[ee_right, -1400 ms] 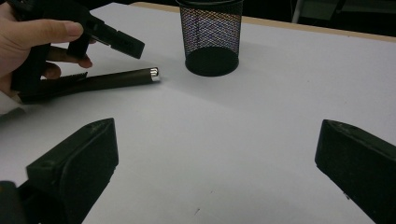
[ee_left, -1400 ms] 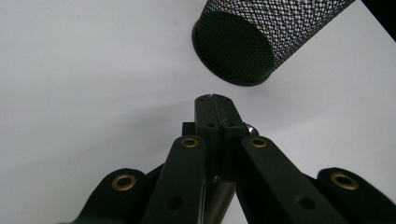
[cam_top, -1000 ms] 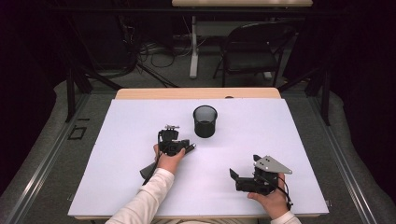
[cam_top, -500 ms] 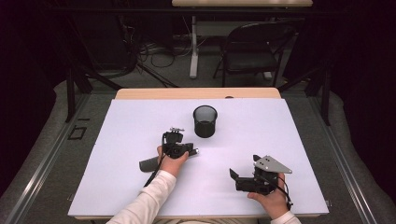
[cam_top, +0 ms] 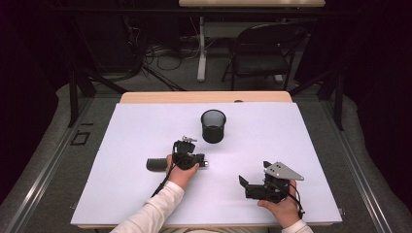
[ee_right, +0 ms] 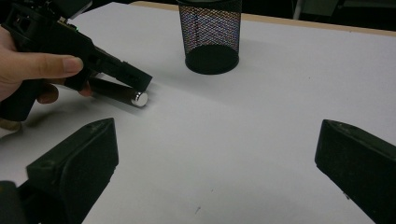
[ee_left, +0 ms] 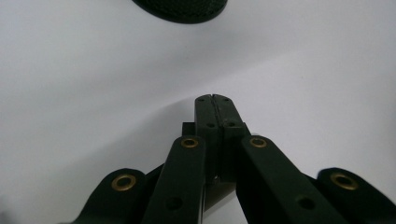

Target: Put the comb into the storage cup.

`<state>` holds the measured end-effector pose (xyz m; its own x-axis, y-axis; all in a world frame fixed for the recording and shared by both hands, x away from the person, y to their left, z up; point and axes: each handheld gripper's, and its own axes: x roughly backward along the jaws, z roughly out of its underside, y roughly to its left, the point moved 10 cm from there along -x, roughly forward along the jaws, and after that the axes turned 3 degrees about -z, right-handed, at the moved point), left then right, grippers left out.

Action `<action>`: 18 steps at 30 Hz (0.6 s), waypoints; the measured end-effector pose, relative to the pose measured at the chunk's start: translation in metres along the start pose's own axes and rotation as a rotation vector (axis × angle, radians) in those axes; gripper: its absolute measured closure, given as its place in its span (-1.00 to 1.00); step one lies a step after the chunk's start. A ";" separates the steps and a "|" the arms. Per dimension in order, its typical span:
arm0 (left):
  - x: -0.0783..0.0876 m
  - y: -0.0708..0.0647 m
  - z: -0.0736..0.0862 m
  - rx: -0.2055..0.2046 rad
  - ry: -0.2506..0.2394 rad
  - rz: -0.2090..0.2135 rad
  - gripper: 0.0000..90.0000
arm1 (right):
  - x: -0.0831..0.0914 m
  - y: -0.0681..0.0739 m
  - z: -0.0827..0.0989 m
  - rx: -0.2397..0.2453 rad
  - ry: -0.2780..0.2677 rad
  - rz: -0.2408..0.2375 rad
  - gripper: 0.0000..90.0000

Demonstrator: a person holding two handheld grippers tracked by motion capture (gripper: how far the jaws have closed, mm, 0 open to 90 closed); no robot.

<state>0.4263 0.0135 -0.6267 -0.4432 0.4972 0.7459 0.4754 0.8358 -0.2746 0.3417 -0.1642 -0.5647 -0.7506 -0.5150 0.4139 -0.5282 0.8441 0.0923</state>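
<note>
Left gripper is lying low over the white table, jaws pressed fully together with nothing between them; the left gripper view is showing the two pads meeting flat, tips pointing at bare table just short of the black mesh cup. A dark cylinder with a shiny metal end is lying on the table right under that gripper's closed jaws in the right gripper view, touching or nearly touching their underside; cannot tell which. The left hand is wrapping the grip. The mesh cup is standing upright near the table's middle, just beyond the left gripper, apart from it. Right gripper is sitting near the front right of the table in the right hand, jaws spread wide and holding nothing, aiming across toward the cup and the left gripper, well apart from both.
</note>
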 end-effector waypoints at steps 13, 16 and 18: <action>0.008 -0.007 0.015 -0.070 0.035 0.002 1.00 | 0.000 0.001 0.000 -0.002 0.000 -0.007 -1.00; 0.013 -0.009 0.021 -0.088 0.037 0.007 1.00 | 0.000 0.001 0.000 0.002 0.003 -0.008 -1.00; 0.015 -0.009 0.023 -0.091 0.035 0.009 1.00 | 0.000 0.001 0.000 0.002 0.003 -0.006 -1.00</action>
<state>0.3981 0.0188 -0.6269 -0.4126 0.4945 0.7650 0.5466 0.8063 -0.2263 0.3413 -0.1631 -0.5651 -0.7466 -0.5193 0.4159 -0.5331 0.8409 0.0930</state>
